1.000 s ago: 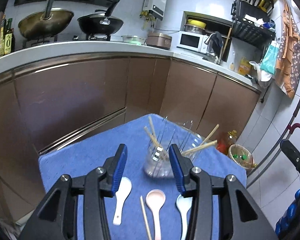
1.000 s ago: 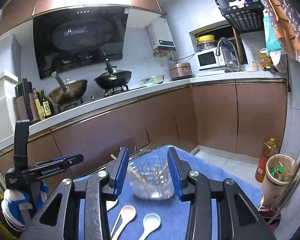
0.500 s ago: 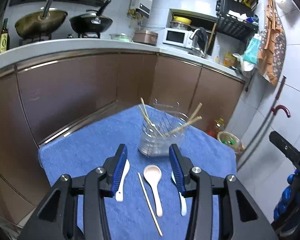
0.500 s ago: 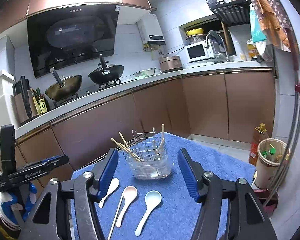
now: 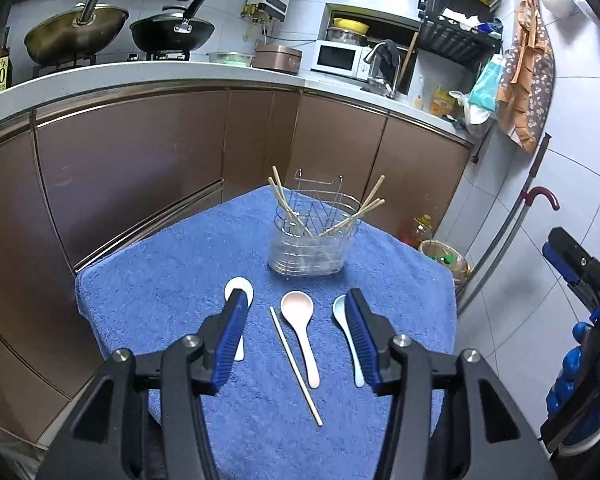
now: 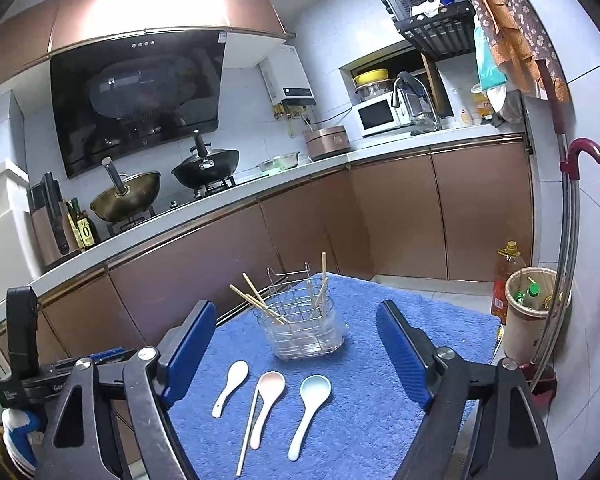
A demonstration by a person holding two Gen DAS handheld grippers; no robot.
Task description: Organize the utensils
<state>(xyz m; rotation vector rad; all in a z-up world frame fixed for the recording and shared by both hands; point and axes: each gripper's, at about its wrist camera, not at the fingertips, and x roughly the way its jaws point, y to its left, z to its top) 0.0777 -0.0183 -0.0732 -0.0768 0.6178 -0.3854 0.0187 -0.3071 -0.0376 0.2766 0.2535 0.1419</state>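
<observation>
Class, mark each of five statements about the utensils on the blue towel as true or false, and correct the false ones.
1. Three spoons lie on the blue towel. True.
2. The pink spoon lies between the white spoon and the pale blue spoon. True.
3. The clear holder with wire rack is empty. False: it holds several wooden chopsticks.
4. A single loose chopstick lies beside the pink spoon. True.
5. The right tool grips the pale blue spoon. False: nothing is between its opening jaws.
</observation>
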